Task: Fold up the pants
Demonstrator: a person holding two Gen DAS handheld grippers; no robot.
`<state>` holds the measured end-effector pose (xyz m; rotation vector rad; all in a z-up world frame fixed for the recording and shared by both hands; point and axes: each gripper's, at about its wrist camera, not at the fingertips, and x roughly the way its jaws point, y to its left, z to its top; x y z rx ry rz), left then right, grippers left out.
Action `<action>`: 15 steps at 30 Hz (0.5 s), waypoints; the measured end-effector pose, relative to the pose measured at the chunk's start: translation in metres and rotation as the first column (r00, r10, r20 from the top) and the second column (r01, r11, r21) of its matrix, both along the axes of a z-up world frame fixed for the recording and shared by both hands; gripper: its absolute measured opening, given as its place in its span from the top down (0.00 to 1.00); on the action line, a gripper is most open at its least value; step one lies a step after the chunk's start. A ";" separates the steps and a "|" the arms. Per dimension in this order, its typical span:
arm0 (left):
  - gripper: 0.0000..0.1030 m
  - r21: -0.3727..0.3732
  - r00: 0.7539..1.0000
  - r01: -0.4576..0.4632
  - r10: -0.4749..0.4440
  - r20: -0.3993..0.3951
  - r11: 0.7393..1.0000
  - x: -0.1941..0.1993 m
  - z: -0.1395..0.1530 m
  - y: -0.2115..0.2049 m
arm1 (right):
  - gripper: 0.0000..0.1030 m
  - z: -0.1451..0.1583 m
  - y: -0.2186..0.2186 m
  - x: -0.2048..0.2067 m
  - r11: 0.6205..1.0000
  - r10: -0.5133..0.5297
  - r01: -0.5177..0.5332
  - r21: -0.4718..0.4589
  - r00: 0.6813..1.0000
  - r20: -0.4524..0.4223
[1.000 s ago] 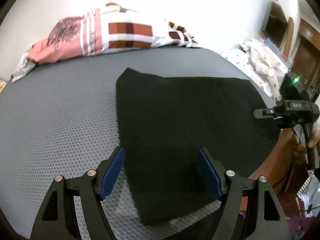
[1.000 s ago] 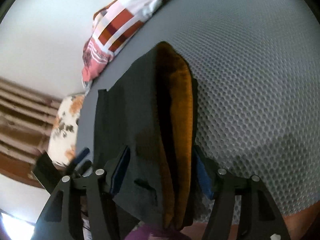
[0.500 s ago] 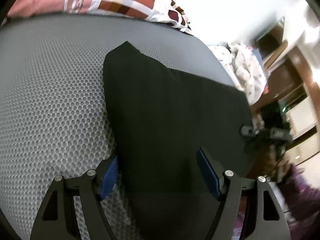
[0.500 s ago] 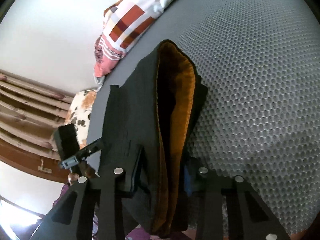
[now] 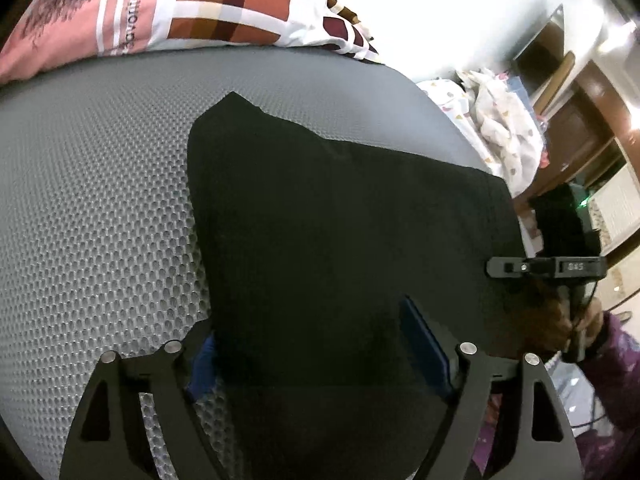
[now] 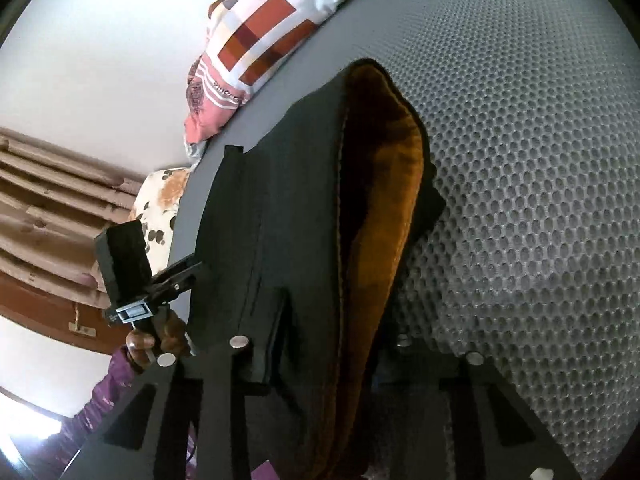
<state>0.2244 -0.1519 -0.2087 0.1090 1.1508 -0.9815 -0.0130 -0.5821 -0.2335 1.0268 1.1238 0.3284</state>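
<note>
While the black pants lie flat on the gray bed, the right claw pinches their edge near 6 o'clock, beside the orange fuzzy lining. The left claw is wide, with the near edge of the cloth between its blue pads. I think it should squeeze that edge firmly first. Then both claws should lift together and carry the cloth toward 12 o'clock, keeping it level so the fold lands straight. A patterned pillow sits at 11 o'clock.
</note>
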 end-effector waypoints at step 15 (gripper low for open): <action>0.51 0.171 0.982 -0.024 -0.009 0.186 0.985 -0.018 0.004 -0.003 | 0.70 -0.004 -0.001 -0.007 1.000 -0.021 0.021 0.019 0.999 0.038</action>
